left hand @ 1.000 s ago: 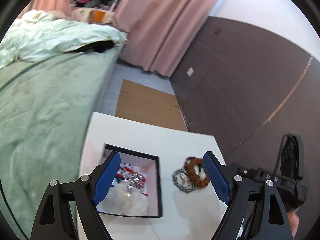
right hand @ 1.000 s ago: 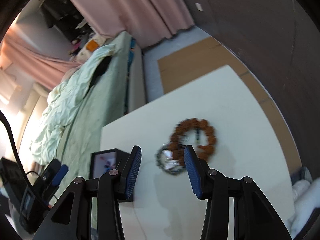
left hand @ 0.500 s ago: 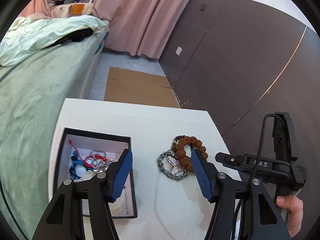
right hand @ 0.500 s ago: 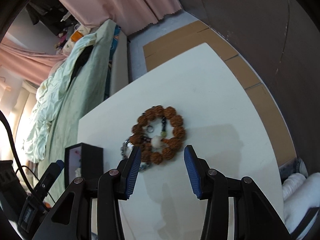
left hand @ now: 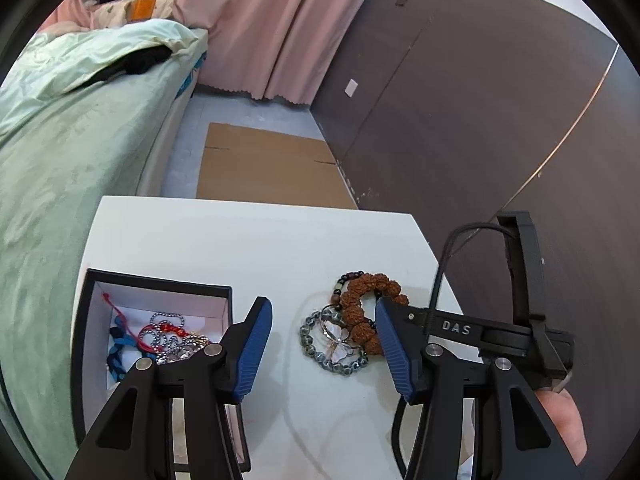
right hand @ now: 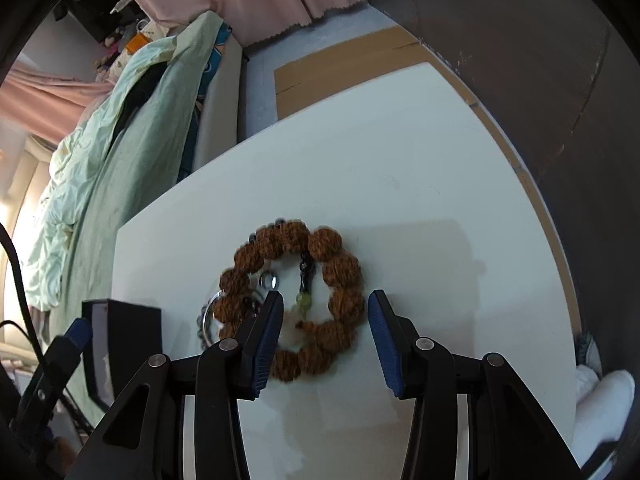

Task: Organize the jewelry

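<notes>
The white table (left hand: 248, 240) fills the lower half of both wrist views. Since a second ago it has grown in each, so both tools have come down toward it.

The open black jewelry box (left hand: 160, 292), white inside, sits at the lower left of the left wrist view. It was under the left tongs a second ago and now lies to their left. Red and blue cords and silver chains (left hand: 160, 334) are already piled in it, so part of the sorting looks done.

The left tongs (left hand: 324, 346) have swung over to the loose pile at lower centre. Their jaws are closing from wide and stand about half open, with nothing between the pads.

The right tongs (right hand: 324, 334) have dropped close over the brown seed-bead bracelet (right hand: 340, 272), which was small and blurred a second ago and now fills the lower centre of the right wrist view. Their jaws are narrowing and straddle the ring's right side, one pad inside it and one outside, not yet pressing.

A grey-blue bead bracelet (left hand: 316, 350) with a butterfly charm (left hand: 340, 344) lies touching the brown one. A small silver ring (right hand: 267, 279) rests inside the loop.

The brown bracelet is probably the next pick for the box. Its neighbour may drag along.
</notes>
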Motion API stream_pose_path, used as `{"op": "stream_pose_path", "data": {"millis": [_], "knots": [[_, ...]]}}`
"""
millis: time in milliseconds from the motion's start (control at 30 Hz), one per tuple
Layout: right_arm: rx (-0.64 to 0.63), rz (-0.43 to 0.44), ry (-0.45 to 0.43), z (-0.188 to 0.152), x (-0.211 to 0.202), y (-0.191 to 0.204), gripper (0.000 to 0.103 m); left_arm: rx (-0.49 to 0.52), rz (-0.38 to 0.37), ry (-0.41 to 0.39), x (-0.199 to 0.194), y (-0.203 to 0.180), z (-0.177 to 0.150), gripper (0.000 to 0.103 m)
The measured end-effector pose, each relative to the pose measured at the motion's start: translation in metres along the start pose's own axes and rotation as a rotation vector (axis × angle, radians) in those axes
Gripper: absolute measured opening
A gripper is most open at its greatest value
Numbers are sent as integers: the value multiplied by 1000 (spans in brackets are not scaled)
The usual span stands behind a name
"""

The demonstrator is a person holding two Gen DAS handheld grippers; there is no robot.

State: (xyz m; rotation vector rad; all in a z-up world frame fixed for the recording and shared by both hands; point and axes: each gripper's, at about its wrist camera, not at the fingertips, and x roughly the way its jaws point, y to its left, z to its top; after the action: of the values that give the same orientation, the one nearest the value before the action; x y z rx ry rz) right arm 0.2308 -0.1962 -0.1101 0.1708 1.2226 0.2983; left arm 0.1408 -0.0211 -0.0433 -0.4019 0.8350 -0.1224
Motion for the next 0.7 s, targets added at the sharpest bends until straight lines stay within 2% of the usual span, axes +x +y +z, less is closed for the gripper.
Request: {"op": "stream_pose_path", "data": {"millis": [33, 167, 500, 700], "knots": [[1, -15, -1, 2, 0, -2, 20, 3, 5, 7, 3, -1, 0, 55], [88, 84, 0, 2, -6, -21, 20, -12, 20, 39, 11, -3, -4, 50], [156, 267, -103, -6, -59, -45, 20, -18, 72, 115, 16, -14, -1, 49], [172, 318, -162, -9, -84, -47, 20, -3, 108, 177, 27, -25, -1, 49]]}}
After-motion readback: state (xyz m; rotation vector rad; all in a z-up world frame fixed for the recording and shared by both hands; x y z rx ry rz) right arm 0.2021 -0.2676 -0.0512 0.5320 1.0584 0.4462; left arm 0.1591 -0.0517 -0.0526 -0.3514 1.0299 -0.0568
